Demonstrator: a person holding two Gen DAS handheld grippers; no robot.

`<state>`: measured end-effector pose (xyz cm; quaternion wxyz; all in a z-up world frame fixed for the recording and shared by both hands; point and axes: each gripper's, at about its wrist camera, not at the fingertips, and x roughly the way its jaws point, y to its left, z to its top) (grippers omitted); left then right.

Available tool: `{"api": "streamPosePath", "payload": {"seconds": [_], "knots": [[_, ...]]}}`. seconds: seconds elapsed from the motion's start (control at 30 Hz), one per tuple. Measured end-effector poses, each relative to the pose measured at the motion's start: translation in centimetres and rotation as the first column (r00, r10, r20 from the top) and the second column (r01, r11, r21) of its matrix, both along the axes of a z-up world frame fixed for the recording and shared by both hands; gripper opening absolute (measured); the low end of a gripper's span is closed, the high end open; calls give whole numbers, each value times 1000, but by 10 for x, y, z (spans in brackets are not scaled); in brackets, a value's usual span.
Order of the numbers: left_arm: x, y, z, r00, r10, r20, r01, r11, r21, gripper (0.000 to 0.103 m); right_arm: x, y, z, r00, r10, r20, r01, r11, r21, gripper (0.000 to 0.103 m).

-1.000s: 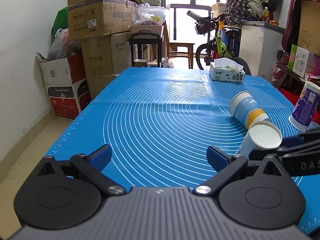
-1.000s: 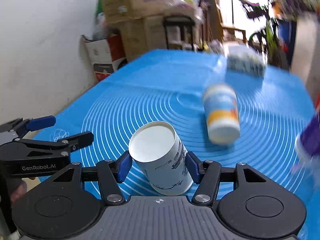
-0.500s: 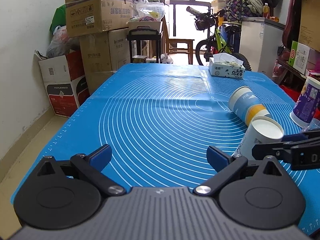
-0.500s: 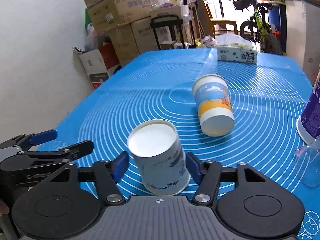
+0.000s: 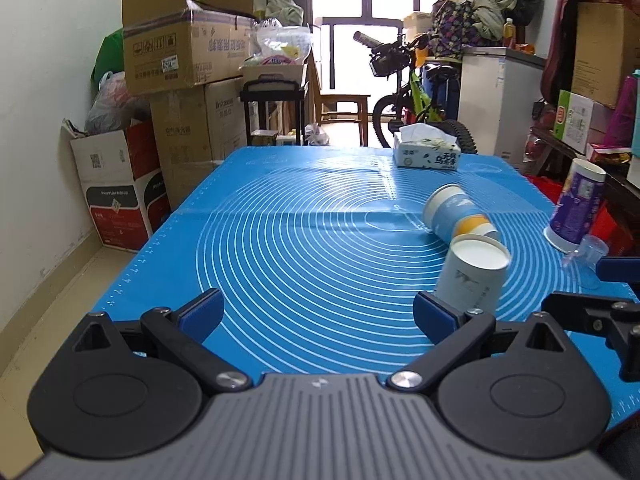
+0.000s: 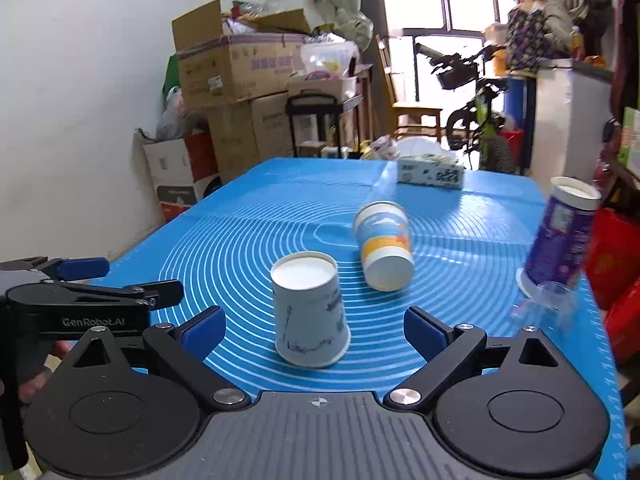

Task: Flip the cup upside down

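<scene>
Standing upside down on the blue worktop, the white cup sits between the spread fingers of the right gripper, untouched. Beside it, the left gripper is spread too, holding nothing.

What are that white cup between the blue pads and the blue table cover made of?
The white cup looks like matte paper: thin rolled rim, flat white base on top, printed ink drawing on its side. The blue mat looks like silicone or soft rubber, going by its slight sheen, printed white rings and a fold crease; I can't be certain.
</scene>
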<state>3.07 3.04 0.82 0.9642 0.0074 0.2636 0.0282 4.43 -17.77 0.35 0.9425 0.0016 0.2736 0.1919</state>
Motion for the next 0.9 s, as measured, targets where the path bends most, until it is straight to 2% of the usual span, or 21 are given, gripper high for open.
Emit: {"api": "streamPosePath", "payload": {"seconds": [0.2,0.4,0.9], "knots": [[-18,-5,6,1000,-13,10,13,1000,-21,100,-26,-7,3,999,-29,16,29,999,-20,98],[-30,-12,6,999,-31,8,31,1000,-2,100,-45,-10,4,999,-35,13,35,999,-32,98],[-52,-21,5,999,-48,8,48,999,24,100,-67,-16,3,999,-32,7,32,999,-24,98]]}}
